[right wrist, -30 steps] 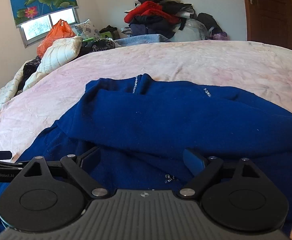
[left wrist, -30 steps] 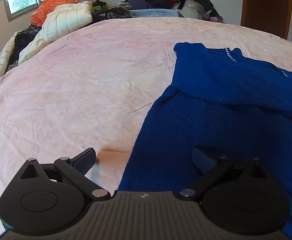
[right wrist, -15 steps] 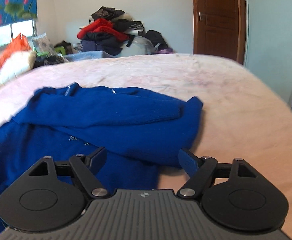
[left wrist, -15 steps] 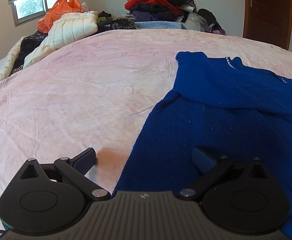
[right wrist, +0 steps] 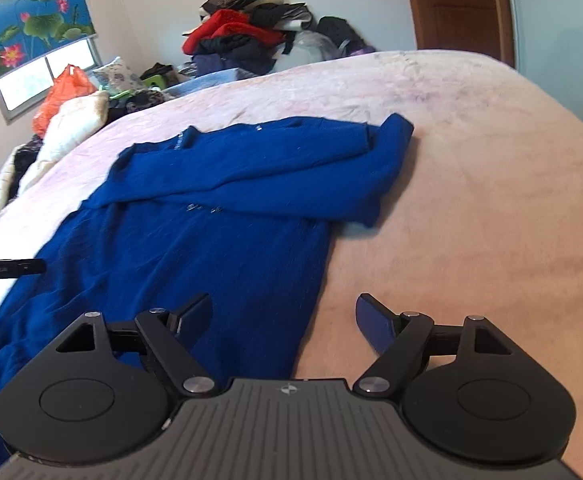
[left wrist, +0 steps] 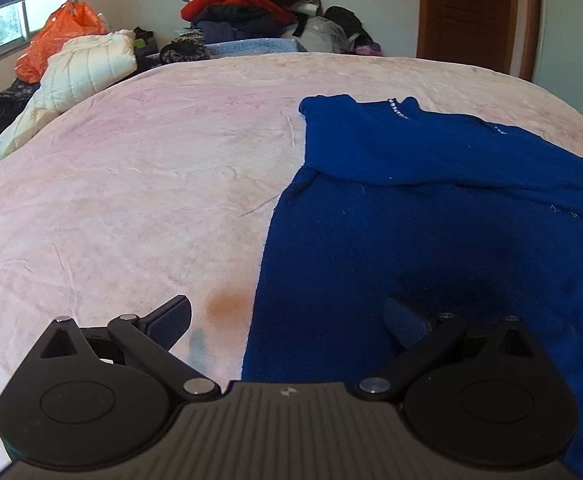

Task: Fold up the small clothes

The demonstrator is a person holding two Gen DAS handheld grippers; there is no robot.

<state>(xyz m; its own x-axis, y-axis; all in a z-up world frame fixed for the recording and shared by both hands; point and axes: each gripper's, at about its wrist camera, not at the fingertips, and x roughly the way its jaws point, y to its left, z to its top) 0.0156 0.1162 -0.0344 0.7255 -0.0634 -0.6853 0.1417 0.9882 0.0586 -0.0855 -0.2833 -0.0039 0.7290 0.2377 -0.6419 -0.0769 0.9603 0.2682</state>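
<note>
- Pink bedding covers the bed, with a heap of clothes against the far wall, a brown door to the right and a window under a lotus-print blind to the left.
- An orange bag and a cream quilted jacket sit at the bed's far left edge.
- The blue sweater lies flat on the bed, its sleeves folded across the chest.
- The left tool hovers over the sweater's left hem edge, fingers spread wide and holding nothing; one finger is over bare bedding, the other over blue knit.
- The right tool is likewise wide apart and empty, straddling the sweater's right hem edge.
- In the right wrist view, the left tool's tip shows at the far left above the sweater.
</note>
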